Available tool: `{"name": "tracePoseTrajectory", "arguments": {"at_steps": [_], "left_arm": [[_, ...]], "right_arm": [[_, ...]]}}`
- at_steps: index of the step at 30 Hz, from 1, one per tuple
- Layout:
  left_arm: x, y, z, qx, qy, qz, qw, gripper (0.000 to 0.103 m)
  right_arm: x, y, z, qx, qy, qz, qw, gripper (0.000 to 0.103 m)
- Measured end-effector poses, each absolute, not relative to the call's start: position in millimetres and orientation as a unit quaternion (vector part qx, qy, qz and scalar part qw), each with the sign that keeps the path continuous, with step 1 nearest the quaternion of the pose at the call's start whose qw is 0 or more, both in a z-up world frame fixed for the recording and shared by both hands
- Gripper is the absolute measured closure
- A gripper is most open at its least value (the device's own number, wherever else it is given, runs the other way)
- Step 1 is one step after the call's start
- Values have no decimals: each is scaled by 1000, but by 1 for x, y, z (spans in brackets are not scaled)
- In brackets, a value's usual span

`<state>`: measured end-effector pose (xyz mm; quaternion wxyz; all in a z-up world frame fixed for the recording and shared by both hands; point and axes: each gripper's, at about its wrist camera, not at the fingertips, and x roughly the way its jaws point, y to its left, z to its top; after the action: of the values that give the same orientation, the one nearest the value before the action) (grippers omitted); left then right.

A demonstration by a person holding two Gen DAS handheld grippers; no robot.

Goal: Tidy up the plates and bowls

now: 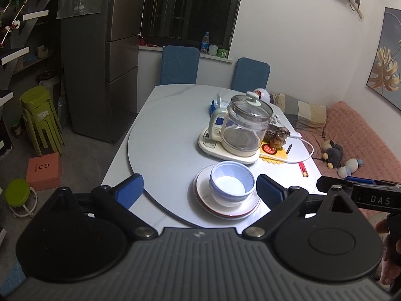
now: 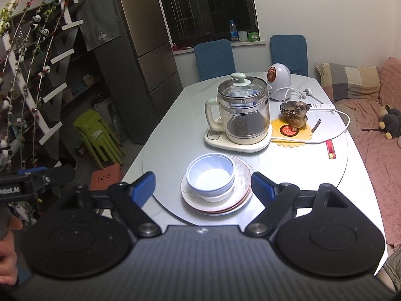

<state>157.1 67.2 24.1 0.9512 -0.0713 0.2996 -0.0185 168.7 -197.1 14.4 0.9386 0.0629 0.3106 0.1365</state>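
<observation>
Both my pairs of fingers are spread, gripping nothing — the blue bowl (image 1: 231, 184) sits on stacked plates (image 1: 226, 209), perhaps three, on the tabletop (image 1: 163, 138) just beyond my fingertips.

A bowl (image 2: 210, 173) sits on stacked plates (image 2: 218, 200) on the table (image 2: 160, 130), kettle (image 2: 241, 113) just behind.

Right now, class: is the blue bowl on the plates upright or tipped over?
Upright. The blue bowl sits on the stacked plates with its rim level and opening facing up, showing its pale inside.
</observation>
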Motion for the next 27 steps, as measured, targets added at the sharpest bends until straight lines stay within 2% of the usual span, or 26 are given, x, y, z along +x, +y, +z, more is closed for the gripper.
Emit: {"name": "tracePoseTrajectory", "arguments": {"at_steps": [27], "left_arm": [[112,67,-16,-70,329,-2,942,5]], "right_arm": [[117,-187,-15,67,334,111,934,18]]}}
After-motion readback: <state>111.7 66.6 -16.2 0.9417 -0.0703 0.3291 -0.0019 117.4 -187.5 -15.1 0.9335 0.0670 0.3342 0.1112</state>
